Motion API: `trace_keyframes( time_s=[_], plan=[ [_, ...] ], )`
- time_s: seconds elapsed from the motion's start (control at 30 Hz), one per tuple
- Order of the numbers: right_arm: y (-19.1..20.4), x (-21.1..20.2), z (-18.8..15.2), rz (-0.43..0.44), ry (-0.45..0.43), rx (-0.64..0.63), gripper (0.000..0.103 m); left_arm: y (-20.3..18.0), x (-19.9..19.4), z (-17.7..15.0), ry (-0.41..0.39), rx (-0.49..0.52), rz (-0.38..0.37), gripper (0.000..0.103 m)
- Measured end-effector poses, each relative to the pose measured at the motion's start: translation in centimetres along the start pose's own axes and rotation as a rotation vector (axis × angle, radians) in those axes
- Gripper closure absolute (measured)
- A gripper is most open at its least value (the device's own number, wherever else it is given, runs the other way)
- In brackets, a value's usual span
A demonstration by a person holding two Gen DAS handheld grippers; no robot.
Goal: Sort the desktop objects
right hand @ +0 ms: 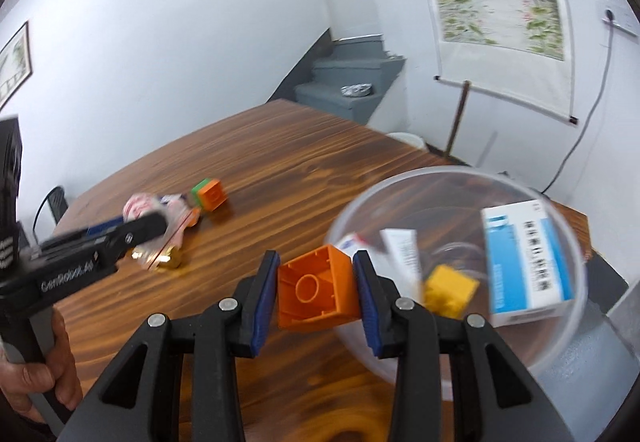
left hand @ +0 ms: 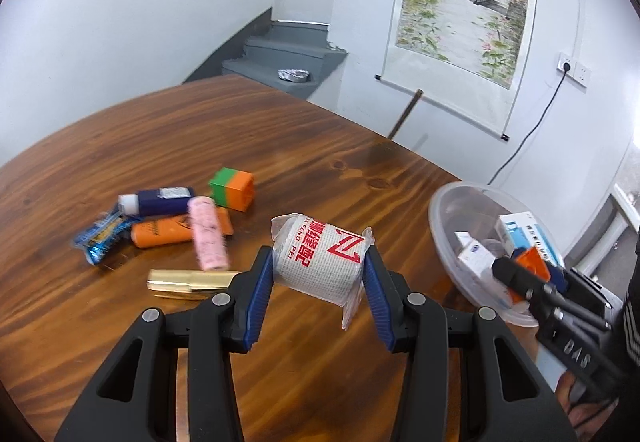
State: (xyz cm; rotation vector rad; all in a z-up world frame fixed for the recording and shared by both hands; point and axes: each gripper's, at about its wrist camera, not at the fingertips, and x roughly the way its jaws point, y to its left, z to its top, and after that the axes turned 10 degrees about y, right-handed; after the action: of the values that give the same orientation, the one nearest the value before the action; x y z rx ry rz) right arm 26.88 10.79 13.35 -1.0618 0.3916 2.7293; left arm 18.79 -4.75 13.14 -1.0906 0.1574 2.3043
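My left gripper is shut on a white bandage roll with red print, held above the wooden table. My right gripper is shut on an orange toy block, held at the near rim of a clear plastic bowl. The bowl holds a blue-and-white medicine box, a small white box and a yellow block. In the left wrist view the bowl is at the right, with the right gripper over it.
A pile lies on the table's left: a green-and-orange block, a dark blue bottle, an orange tube, a pink roll, a blue packet and a gold item. Stairs and a wall scroll stand behind.
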Motion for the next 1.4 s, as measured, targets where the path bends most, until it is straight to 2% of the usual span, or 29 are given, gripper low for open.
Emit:
trace_keyframes(
  time_s=[0.17,0.53,0.73,0.87,0.93,1.03,1.23,1.33,1.4],
  plan=[
    [-2.6,-0.5,0.6,-0.04,-0.038,0.036,0.062,-2.5,0.9,0.3,0.015,0.017,-0.042,0.056],
    [-7.9,0.7,1.4,-0.047,-0.036,0.109,0.062,-9.5,4.5,2.8,0.037,0.105,-0.143,0.056],
    [-10.0,1.6,1.9,-0.058,-0.024,0.147,0.061,-11.7,6.4,4.1,0.061,0.129,-0.172,0.055],
    [-10.5,1.7,2.2,-0.06,-0.027,0.159,0.061,-12.5,7.1,4.7,0.095,0.135,-0.23,0.051],
    [-10.8,1.6,2.1,-0.067,-0.034,0.174,0.061,-13.1,7.7,4.7,0.132,0.139,-0.255,0.041],
    [-11.4,1.7,2.0,-0.062,-0.031,0.204,0.06,-13.0,8.0,4.4,0.148,0.13,-0.283,0.04],
    [-11.2,1.5,1.6,-0.054,-0.029,0.221,0.06,-11.8,7.0,4.6,0.127,0.085,-0.266,0.039],
    [-10.7,1.2,1.4,-0.063,-0.04,0.214,0.053,-11.1,6.3,4.7,0.109,0.071,-0.239,0.039],
    [-10.2,1.1,1.4,-0.056,-0.04,0.212,0.053,-10.5,6.1,4.7,0.105,0.058,-0.22,0.039]
  ],
)
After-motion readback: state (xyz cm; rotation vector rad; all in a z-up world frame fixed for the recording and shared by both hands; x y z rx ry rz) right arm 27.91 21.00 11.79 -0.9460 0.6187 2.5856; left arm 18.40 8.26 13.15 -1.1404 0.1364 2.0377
